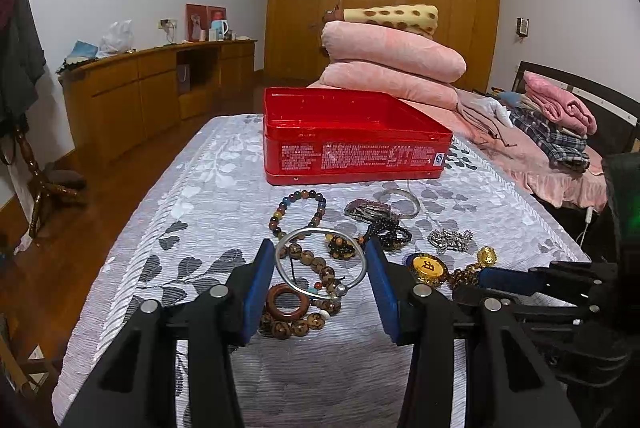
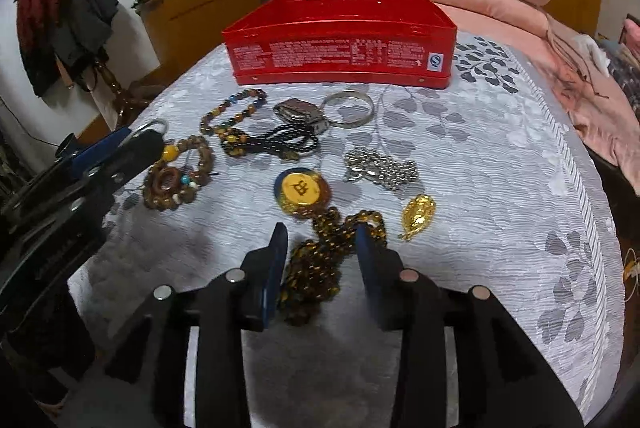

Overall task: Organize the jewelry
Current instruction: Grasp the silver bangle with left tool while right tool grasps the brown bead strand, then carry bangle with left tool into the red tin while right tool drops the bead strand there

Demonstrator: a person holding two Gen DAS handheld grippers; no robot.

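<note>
Jewelry lies loose on the cloth before the red tin [image 1: 352, 152]; left gripper [image 1: 320, 270] is spread around the silver bangle [image 1: 320, 260], unclenched; right gripper [image 2: 322, 260] gapes over the amber bead chain [image 2: 320, 268]; closing across the bangle's width is advised, beads beneath left clear.

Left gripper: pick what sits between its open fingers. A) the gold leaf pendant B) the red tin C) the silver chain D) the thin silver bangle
D: in the left wrist view the left gripper is spread with a blue pad on either side of the thin silver bangle; the pictures do not show whether the pads touch it.
</note>
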